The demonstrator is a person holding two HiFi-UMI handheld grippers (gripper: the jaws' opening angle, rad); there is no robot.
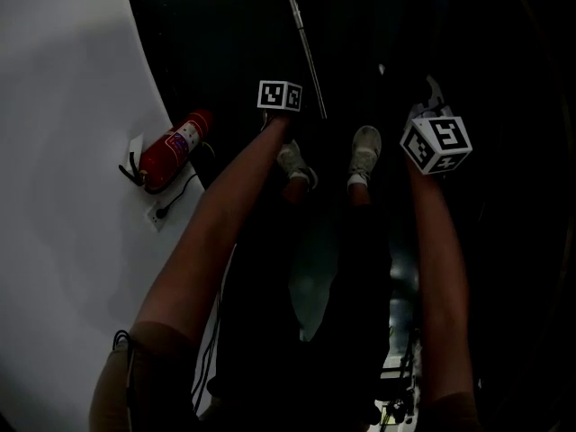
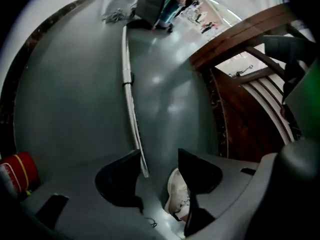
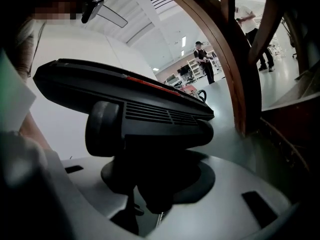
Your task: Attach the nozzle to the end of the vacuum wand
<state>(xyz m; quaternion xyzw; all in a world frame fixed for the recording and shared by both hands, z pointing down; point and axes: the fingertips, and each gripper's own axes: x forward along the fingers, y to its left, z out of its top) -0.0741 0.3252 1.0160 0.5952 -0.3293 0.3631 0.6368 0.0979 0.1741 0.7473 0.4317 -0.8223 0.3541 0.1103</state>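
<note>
1. The left gripper (image 2: 159,156) is pointing down at the grey floor (image 2: 75,94). Its fingers are standing wide apart and are gripping nothing.
2. The vacuum wand (image 2: 129,94) is lying on that floor, running away from the gripper. Its near end is showing in the gap between the jaws, close to the one at the picture's left. Neither pad is pressing on it.
3. The right gripper (image 3: 150,181) is holding the nozzle (image 3: 150,109), with its fingers closed narrowly on the neck below the head. The black nozzle head is sitting crosswise above the jaws, with a red strip along its top edge.
4. In the head view, the wand (image 1: 301,39) is lying ahead of the person's shoes (image 1: 364,156), and its end is near the left gripper's marker cube (image 1: 280,95). The right gripper's cube (image 1: 436,144) is sitting well to the right of the wand, so nozzle and wand are apart.
5. A red fire extinguisher (image 1: 171,151) is lying at the foot of the white wall (image 1: 63,151).
6. A dark wooden railing (image 2: 240,99) is standing to the right of the wand.
</note>
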